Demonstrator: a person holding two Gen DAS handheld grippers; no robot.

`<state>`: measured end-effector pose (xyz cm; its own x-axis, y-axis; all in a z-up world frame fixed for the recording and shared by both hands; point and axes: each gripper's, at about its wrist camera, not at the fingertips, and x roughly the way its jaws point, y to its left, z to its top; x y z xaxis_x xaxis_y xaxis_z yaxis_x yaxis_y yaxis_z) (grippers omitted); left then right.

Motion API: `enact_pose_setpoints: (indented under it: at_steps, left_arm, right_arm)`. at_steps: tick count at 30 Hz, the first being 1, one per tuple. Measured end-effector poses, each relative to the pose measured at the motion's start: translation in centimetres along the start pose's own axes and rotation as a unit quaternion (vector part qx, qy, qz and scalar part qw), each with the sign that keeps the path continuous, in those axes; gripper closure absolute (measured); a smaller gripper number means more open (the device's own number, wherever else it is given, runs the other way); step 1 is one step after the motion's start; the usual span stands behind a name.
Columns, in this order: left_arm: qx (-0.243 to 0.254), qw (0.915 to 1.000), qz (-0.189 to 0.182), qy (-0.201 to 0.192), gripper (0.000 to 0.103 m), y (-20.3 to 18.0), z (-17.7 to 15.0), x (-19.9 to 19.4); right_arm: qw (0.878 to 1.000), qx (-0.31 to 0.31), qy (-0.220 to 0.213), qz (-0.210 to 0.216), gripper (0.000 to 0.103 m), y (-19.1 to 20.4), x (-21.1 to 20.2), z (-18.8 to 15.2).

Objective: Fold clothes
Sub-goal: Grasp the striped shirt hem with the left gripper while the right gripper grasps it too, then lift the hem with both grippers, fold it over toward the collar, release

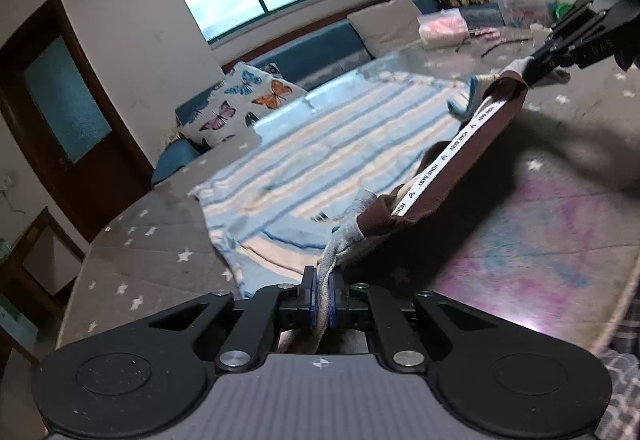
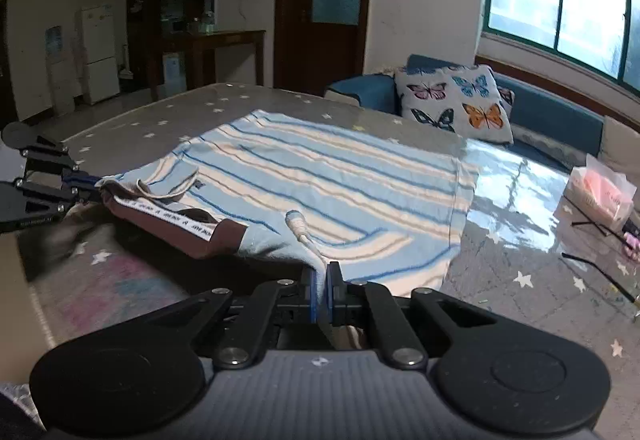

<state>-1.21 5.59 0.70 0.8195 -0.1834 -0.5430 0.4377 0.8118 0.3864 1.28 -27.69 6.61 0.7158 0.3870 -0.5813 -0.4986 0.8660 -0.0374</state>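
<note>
Striped garment (image 2: 320, 176), brown waistband (image 1: 460, 160) lifted taut, rest flat.

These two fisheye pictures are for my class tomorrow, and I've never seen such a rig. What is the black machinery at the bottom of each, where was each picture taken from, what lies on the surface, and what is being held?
There is no robot here: a person holds a two-finger gripper in each hand, with a camera on each looking forward along the fingers. One picture looks out from the left gripper, the other from the right gripper; each also shows the other gripper across the garment. On the star-patterned table cover lies a blue-and-cream striped garment with a brown waistband bearing a white lettered tape. Both grippers are shut on that garment, one at each end of the waistband edge, which is raised off the table. A butterfly cushion sits behind.
</note>
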Motion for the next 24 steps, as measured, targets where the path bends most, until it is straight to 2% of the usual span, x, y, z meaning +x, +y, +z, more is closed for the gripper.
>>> enact_pose_setpoints:
  at_steps: [6,11,18,24]
  left_arm:
    - [-0.039,0.998,0.021,-0.045,0.097,-0.3,0.3,-6.9]
    - [-0.041,0.9955,0.036,-0.077,0.097,0.0,1.8,-9.1]
    - [-0.044,0.9952,0.044,-0.075,0.097,2.8,5.4,-4.6]
    - [-0.041,0.9976,0.038,-0.042,0.097,6.0,8.5,2.5]
  right_arm:
    - [0.999,-0.008,-0.027,0.018,0.099,1.7,-5.9,-0.4]
    - [0.998,-0.018,-0.052,0.015,0.099,2.5,-9.3,0.4]
    - [0.998,-0.013,-0.054,0.008,0.099,0.2,-6.7,3.3]
    - [0.999,0.005,-0.032,0.006,0.099,-3.4,-1.2,7.1]
